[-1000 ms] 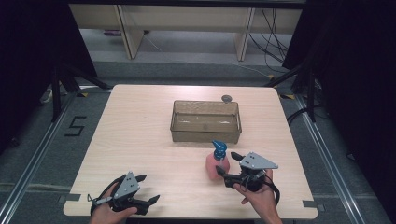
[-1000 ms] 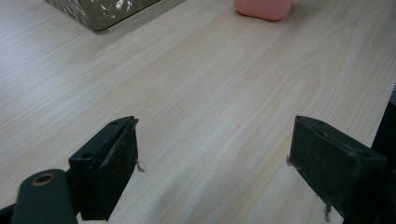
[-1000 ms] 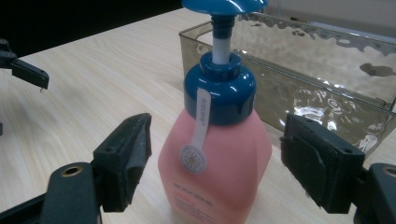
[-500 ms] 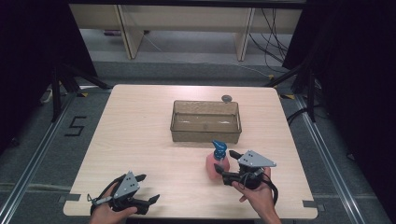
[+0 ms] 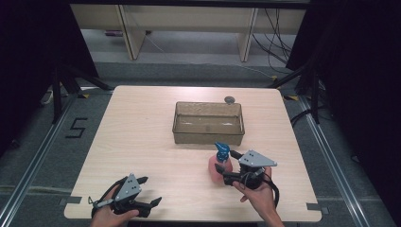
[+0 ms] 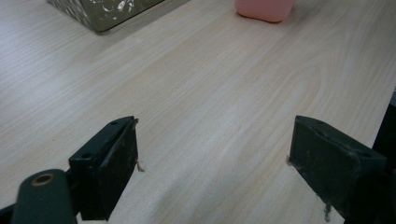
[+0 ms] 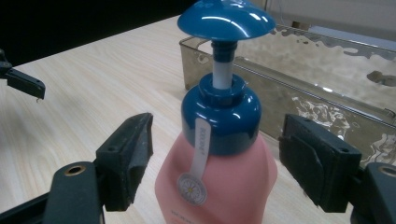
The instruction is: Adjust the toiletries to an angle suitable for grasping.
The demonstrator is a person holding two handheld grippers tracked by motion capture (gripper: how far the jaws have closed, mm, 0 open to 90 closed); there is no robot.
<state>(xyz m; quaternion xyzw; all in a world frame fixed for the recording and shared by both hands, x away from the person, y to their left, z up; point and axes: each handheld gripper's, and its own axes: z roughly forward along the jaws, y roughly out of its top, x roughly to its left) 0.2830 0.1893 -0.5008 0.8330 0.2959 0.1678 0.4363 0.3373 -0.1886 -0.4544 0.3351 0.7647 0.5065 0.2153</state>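
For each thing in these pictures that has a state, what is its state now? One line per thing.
Pink pump bottle with blue cap: upright on the table, between the right gripper's jaws, not clamped.
Clear brownish plastic bin: upright, open on top, nothing visible inside.
Right gripper: open, jaws on both sides of the bottle.
Left gripper: open, holds nothing, over bare wooden table.

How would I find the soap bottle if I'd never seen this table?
Start at the clear plastic bin in the middle of the wooden table. Just in front of its right corner, between the open jaws of the right gripper, stands the pink bottle. Its blue pump top marks it out.
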